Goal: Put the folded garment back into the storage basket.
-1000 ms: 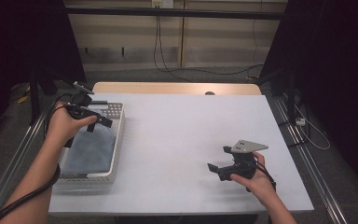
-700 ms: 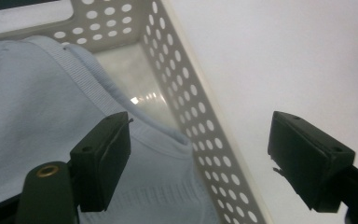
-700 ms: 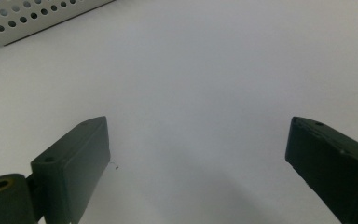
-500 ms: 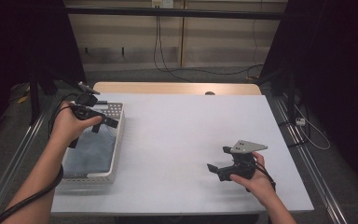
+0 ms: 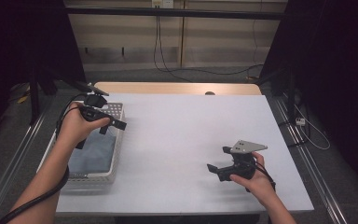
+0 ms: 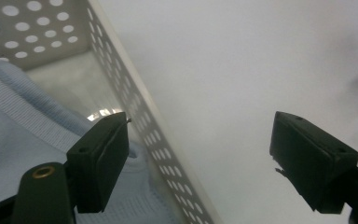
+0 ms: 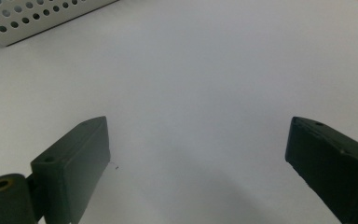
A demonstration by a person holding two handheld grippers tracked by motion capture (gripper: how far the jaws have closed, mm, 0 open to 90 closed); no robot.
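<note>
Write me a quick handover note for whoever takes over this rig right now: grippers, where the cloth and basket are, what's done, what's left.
Left gripper: open, nothing between its jaws, over the right wall of the white perforated basket at the table's left side.
Right gripper: open and empty, low over the bare white table at front right.
Light blue folded cloth: lying inside the basket, not gripped.
Done: the cloth sits in the basket.
Left: judging by how things lie, either nothing more, or a fresh grasp if the cloth is meant to come out; check before moving.

Pale blue ribbed cloth [image 5: 92, 151] in a white perforated basket [image 5: 116, 140]; black tongs [image 5: 111, 125].
</note>
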